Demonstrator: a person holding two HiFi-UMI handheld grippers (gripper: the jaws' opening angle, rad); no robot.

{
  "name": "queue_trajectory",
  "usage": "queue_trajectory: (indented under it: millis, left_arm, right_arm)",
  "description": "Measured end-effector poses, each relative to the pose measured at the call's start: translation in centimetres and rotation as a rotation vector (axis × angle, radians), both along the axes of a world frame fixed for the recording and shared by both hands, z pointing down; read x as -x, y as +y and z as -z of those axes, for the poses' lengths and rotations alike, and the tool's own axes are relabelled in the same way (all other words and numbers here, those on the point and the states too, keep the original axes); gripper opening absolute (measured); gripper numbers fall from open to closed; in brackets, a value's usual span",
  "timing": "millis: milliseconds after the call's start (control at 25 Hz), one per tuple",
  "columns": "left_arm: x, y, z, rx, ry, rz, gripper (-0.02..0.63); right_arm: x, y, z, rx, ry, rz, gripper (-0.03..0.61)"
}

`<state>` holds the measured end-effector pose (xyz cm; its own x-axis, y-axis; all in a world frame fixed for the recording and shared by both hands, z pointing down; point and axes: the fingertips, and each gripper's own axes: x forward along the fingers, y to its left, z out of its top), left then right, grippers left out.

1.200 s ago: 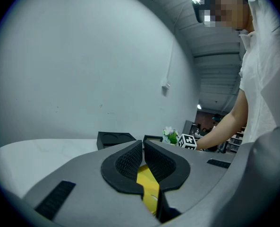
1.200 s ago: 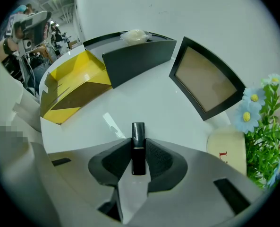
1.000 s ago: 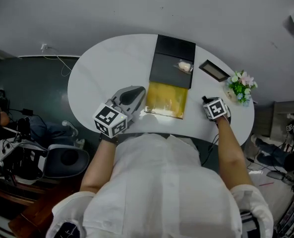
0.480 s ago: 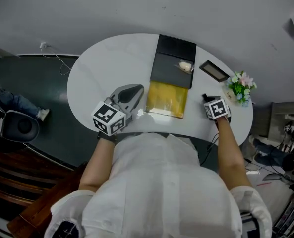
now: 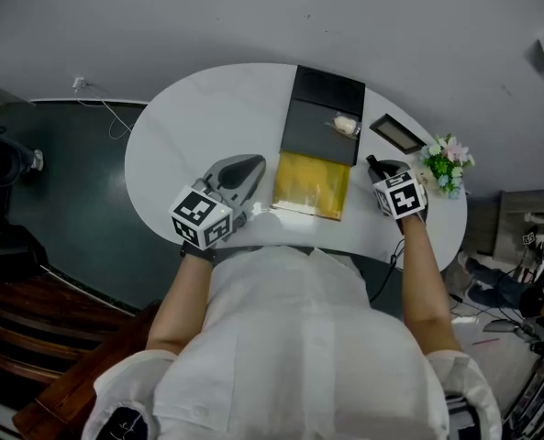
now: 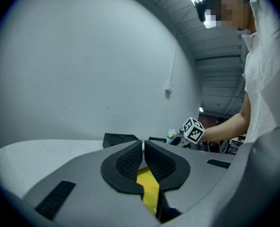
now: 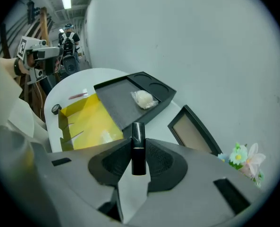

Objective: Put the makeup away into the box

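Note:
The box [image 5: 310,184] lies open on the white table [image 5: 189,126], its inside yellow, its black lid [image 5: 319,115] folded back behind it. A white puff [image 5: 345,125] rests on the lid. My right gripper [image 5: 378,169] hovers just right of the box, shut on a black lipstick tube [image 7: 138,145] that sticks out past the pads. From the right gripper view the yellow box [image 7: 90,122] is ahead to the left. My left gripper [image 5: 250,170] sits at the box's left edge, and in its own view the left gripper [image 6: 143,148] is shut with nothing between the pads.
A flat black-framed compact [image 5: 397,133] lies right of the lid, with a small bunch of artificial flowers [image 5: 446,161] beyond it near the table's right edge. A small round item [image 7: 56,109] and a thin pink stick [image 7: 77,95] lie by the box's far side.
My right gripper has lifted off the table with the black tube and shifted slightly toward the box. The left gripper has stayed put.

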<state>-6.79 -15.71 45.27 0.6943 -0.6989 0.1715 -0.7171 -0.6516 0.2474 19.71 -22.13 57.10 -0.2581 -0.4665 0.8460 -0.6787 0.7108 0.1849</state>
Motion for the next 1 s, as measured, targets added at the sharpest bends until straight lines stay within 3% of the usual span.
queue_trajectory:
  millis: [240,520,760,1000]
  left_arm:
    - [0.3,0.2,-0.2,0.001,0.005,-0.002,0.026]
    - [0.7,0.6,-0.5,0.009,0.008,-0.011,0.026]
    - [0.9,0.6,-0.8,0.016,0.006,-0.009,0.026]
    - [1.1,0.6,-1.0,0.026,0.001,-0.004,0.026]
  right_arm:
    - [5.3,0.5,2.1,-0.033,-0.012,0.114,0.089]
    - [9.6,2.5,0.2,0.014,-0.016,0.193,0.089]
    - [11.3,3.7,-3.0,0.054,0.072,0.299,0.089]
    - [11.5,4.2,-5.9,0.097,0.131,0.330,0.089]
